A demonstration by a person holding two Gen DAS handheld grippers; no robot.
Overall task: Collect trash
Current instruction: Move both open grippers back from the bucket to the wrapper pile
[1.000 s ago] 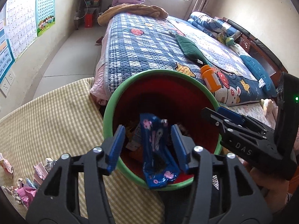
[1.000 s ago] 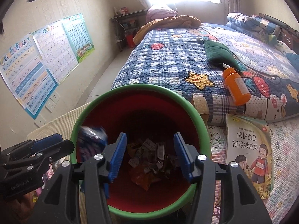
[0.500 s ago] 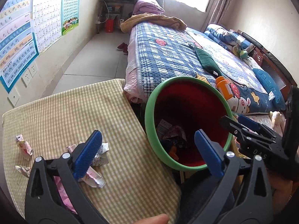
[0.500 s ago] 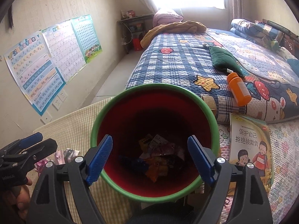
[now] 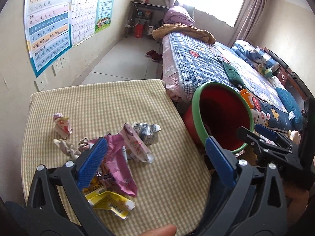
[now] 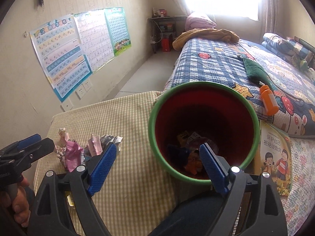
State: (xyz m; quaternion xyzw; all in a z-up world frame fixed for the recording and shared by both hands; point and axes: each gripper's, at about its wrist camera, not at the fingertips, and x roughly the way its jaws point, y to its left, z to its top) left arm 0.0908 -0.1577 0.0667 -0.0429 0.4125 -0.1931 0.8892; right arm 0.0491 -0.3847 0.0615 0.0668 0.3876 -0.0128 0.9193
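Holding crumpled wrappers at its bottom, the green-rimmed red bin [image 6: 203,131] stood right of the checked bench [image 5: 118,106]. More wrappers [image 5: 126,147] lay near the bench's left, far side bare. Left tongs [image 5: 155,159] and right tongs [image 6: 157,167] gaped empty, jaws just widened. Book [image 6: 275,157]: "保护自己".
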